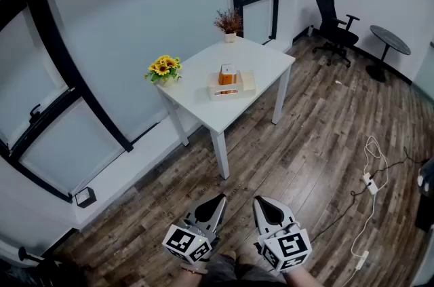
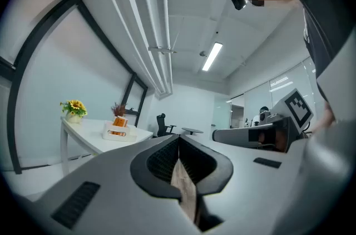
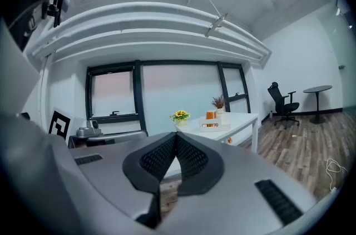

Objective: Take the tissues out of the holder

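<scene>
The orange pack, probably the tissues, stands in the white holder on the table, well apart from the left gripper and right gripper, both clenched empty, so a one-handed pull might drag the unbraced holder along.

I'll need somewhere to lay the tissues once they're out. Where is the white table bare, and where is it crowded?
Bare: the table stretch between the holder and the right corner, and the near corner in front of the holder. Narrower: the gap between holder and sunflowers. Taken: the far corner, by the dried plant.
</scene>
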Demonstrator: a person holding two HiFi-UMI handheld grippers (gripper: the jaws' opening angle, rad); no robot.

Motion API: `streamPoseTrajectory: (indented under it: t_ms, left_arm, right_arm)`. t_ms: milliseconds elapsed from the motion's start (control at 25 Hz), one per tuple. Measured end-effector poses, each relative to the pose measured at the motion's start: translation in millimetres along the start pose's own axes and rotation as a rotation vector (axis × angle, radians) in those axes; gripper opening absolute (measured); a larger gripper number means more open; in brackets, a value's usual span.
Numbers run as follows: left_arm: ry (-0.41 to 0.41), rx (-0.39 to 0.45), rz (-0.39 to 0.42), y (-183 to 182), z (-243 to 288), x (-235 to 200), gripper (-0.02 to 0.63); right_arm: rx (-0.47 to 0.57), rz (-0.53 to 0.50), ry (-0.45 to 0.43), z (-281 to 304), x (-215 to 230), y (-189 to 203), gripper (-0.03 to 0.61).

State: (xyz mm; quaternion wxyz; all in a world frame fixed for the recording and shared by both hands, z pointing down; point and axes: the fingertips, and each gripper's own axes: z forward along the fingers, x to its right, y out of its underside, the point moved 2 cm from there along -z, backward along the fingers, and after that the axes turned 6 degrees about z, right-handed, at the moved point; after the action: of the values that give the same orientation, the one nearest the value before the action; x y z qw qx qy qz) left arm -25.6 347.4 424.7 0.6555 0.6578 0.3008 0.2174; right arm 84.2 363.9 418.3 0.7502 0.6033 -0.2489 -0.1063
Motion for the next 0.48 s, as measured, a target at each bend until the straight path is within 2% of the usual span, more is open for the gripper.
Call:
streamPoseTrajectory:
  t_ms: [320, 480]
  left_arm:
    - [-0.023, -0.017, -0.009, 9.5, -2.6, 18.9, 0.009]
    - [-0.020, -0.029, -0.012, 13.8, 6.2, 17.4, 0.009]
  right_arm:
    - [0.001, -0.004, -0.009, -13.2, 10.5, 9.0, 0.005]
    - [-0.002, 0.026, -0.027, -13.2, 19.6, 10.7, 0.005]
